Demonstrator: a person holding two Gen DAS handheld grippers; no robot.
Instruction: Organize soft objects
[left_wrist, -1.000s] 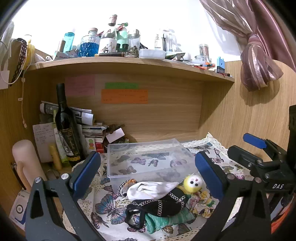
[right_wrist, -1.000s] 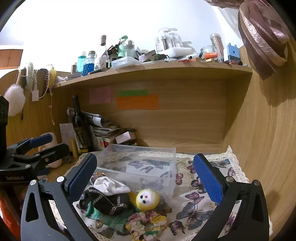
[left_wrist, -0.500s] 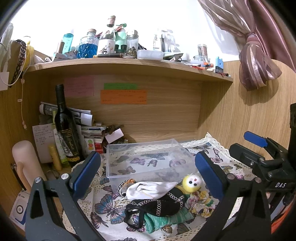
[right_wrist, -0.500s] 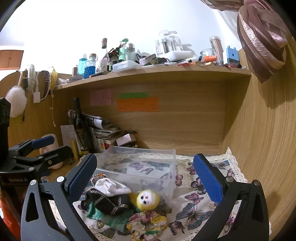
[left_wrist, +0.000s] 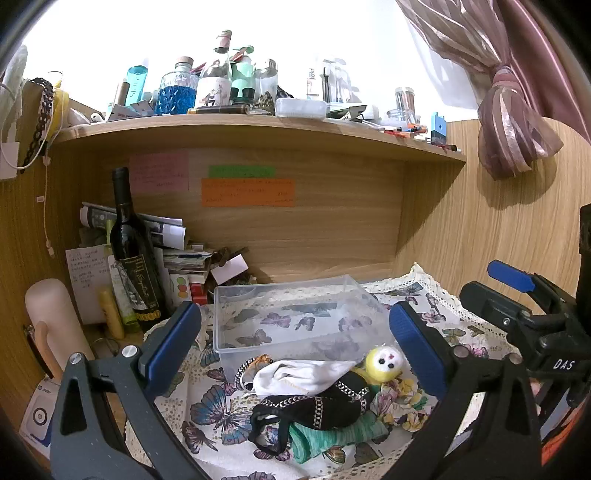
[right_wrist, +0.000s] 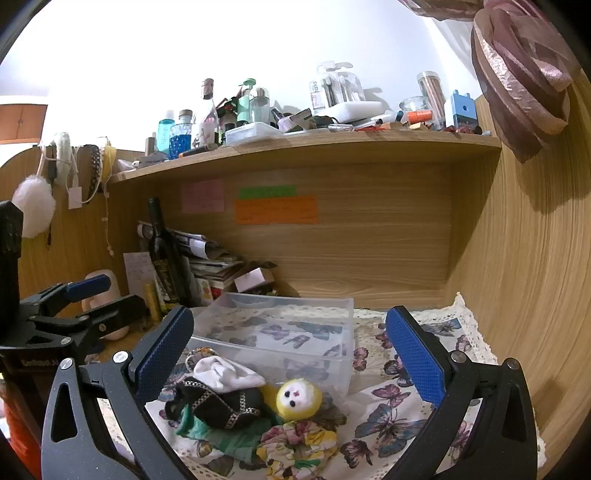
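Note:
A pile of soft things lies on the butterfly cloth (left_wrist: 207, 410) in front of a clear plastic box (left_wrist: 291, 314): a white cloth (left_wrist: 299, 376), a black trimmed garment (left_wrist: 317, 406), a green cloth (left_wrist: 332, 435), a floral scrunchie (left_wrist: 399, 402) and a yellow plush ball (left_wrist: 382, 363). The same pile shows in the right wrist view, with the yellow ball (right_wrist: 297, 397) and white cloth (right_wrist: 225, 374). My left gripper (left_wrist: 295, 347) is open above the pile. My right gripper (right_wrist: 288, 350) is open above it too. Both are empty. The box (right_wrist: 280, 332) holds nothing.
A wine bottle (left_wrist: 133, 254), papers and small boxes (left_wrist: 188, 258) crowd the back left corner. A pale cylinder (left_wrist: 55, 325) stands at the far left. A shelf (left_wrist: 258, 125) full of bottles hangs overhead. A wooden wall (right_wrist: 517, 295) closes the right side.
Both views have shifted slightly; the grippers have drifted a little back and up. The pile and box have not moved.

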